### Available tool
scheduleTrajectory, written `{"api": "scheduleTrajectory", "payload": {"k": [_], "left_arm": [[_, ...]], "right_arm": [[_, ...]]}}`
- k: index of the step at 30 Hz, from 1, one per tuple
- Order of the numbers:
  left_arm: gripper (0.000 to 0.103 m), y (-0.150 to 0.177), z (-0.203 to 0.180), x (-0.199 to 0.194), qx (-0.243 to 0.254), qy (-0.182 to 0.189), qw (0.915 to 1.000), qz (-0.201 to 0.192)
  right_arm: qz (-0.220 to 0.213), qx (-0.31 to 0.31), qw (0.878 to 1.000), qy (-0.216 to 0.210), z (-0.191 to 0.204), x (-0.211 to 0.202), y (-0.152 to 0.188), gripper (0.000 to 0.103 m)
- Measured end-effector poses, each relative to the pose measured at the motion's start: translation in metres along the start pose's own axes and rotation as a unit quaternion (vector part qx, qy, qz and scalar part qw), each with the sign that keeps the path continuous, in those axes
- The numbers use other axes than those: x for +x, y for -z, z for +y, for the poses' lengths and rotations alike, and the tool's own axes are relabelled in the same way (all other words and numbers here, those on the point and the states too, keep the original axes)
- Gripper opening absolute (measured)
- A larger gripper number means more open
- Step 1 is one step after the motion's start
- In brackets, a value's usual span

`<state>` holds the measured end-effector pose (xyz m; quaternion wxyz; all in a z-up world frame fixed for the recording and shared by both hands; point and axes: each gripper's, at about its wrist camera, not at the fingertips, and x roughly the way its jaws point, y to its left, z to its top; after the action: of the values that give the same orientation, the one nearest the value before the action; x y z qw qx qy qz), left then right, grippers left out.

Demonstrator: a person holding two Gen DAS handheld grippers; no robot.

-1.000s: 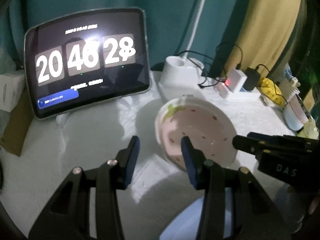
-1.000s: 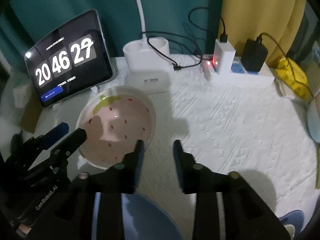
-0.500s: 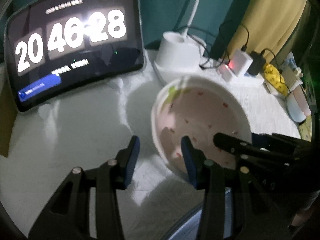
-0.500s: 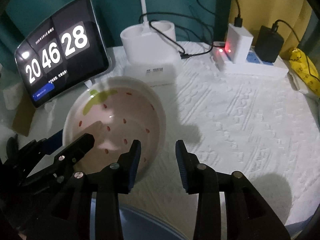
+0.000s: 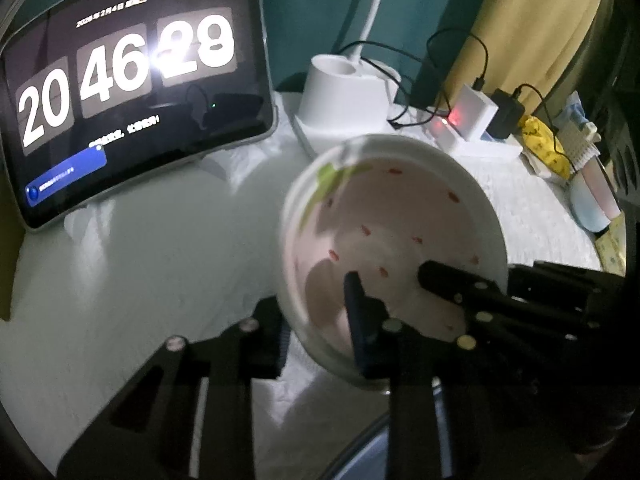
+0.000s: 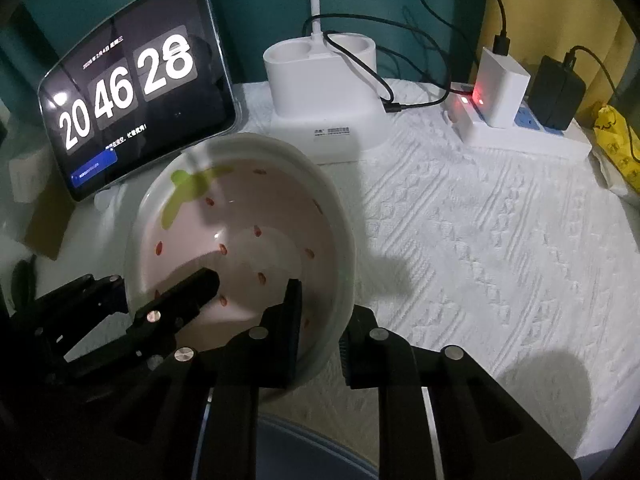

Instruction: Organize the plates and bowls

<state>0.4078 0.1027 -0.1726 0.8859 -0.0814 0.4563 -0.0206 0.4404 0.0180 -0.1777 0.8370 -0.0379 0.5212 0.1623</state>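
A white bowl (image 5: 400, 220) with a pink strawberry-pattern inside (image 6: 240, 240) sits on the white cloth. My left gripper (image 5: 316, 300) straddles its near left rim, one finger inside and one outside. Its jaws are closing and the pads meet the wall. My right gripper (image 6: 320, 308) straddles the near right rim the same way, jaws closing, pads tight on the wall. Each gripper also shows in the other's view: the right gripper (image 5: 460, 292) and the left gripper (image 6: 160, 300). A blue dish (image 6: 300, 452) lies just below the fingers, mostly hidden.
A tablet (image 6: 132, 92) showing a clock leans at the back left. Behind the bowl stand a white lamp base (image 6: 324, 96) and a power strip (image 6: 520, 128) with chargers and cables. More bowls (image 5: 592, 208) and a yellow bag (image 5: 544, 148) sit far right.
Both grippers came down over the bowl's near rim, one finger of each going inside. Their jaws narrowed onto the wall. The bowl now fills more of both views.
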Motion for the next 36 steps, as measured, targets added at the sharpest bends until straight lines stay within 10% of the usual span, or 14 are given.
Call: {"api": "scheduleTrajectory", "payload": {"k": [36], "left_arm": [[0.025,0.017,-0.033,-0.07,0.025,0.013,0.9971,-0.071]], "right_arm": [[-0.083,-0.008,0.997,0.002,-0.004,-0.093,0.022,0.017]]}}
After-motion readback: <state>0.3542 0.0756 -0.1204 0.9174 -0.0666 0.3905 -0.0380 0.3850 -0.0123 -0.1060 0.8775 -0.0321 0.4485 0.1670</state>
